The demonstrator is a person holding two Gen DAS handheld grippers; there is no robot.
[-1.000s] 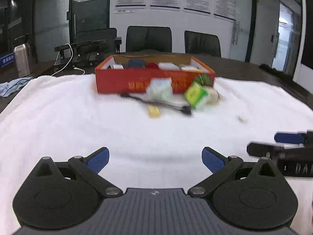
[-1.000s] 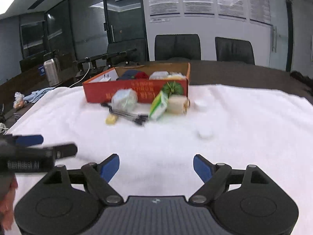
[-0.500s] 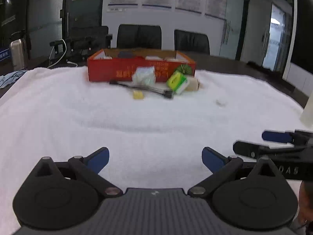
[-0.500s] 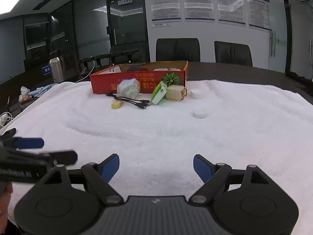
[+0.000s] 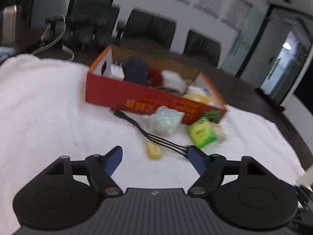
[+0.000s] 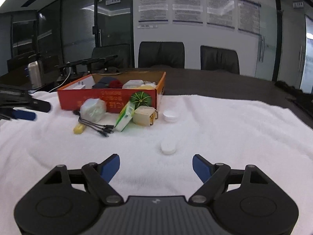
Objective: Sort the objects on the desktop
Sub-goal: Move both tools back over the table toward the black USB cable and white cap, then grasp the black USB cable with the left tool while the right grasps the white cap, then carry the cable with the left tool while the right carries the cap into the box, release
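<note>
Approach step, nothing gripped. My left gripper [image 5: 155,153] fingers spread wide, hovering over white towel [image 5: 49,105], yellow eraser-like block [image 5: 154,150] between blue tips; black splitter cable [image 5: 156,137] just beside. Next, I judge: lower, straddle block, squeeze, avoid snagging cable. Block small, flat, pale yellow, lying near red box [image 5: 140,98], which is part-filled. My right gripper [image 6: 156,163] spread too, empty, white round cap [image 6: 168,147] just ahead.

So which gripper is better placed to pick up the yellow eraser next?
Left. The left gripper is open with the yellow eraser just ahead between its fingers; the right gripper faces a white cap instead.
</note>
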